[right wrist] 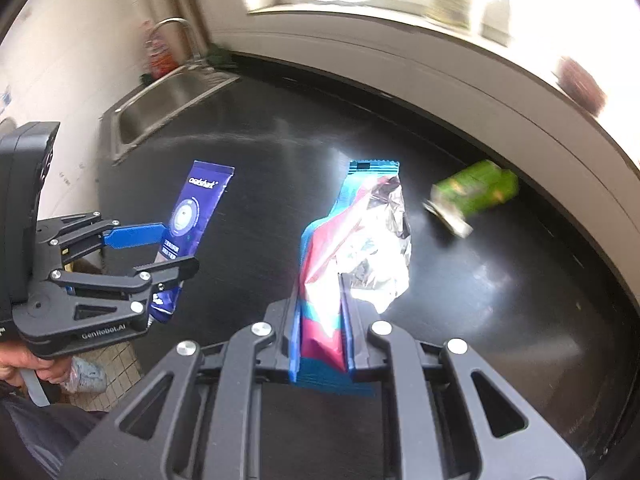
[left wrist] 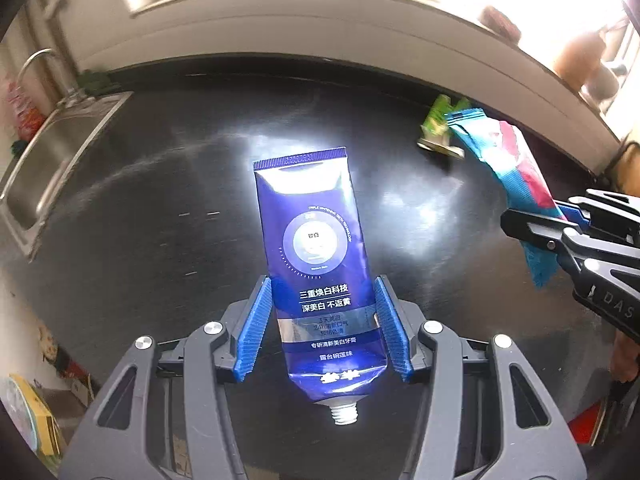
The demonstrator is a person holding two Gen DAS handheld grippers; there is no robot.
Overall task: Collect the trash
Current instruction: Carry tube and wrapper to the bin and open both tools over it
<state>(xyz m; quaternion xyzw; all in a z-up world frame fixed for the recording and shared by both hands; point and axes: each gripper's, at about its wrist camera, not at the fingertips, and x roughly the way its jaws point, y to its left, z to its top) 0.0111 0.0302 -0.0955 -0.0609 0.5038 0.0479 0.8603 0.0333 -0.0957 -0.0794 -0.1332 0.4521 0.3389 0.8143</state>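
My left gripper (left wrist: pixel 324 300) is shut on a blue toothpaste tube (left wrist: pixel 316 264) with no cap, held above the black counter (left wrist: pixel 160 200). The tube also shows in the right wrist view (right wrist: pixel 192 208), held in the left gripper (right wrist: pixel 176 246). My right gripper (right wrist: pixel 320 296) is shut on a blue, red and silver foil wrapper (right wrist: pixel 352 240), also held above the counter. The wrapper shows at the right of the left wrist view (left wrist: pixel 508 164), in the right gripper (left wrist: pixel 532 220). A green crumpled carton (right wrist: pixel 476 192) lies on the counter near the back edge; it also shows in the left wrist view (left wrist: pixel 440 124).
A steel sink (right wrist: pixel 168 100) with a tap (right wrist: pixel 176 28) sits at the counter's left end. A white windowsill (left wrist: pixel 320 28) with jars runs behind the counter. A yellow box (left wrist: pixel 32 420) lies on the floor at the lower left.
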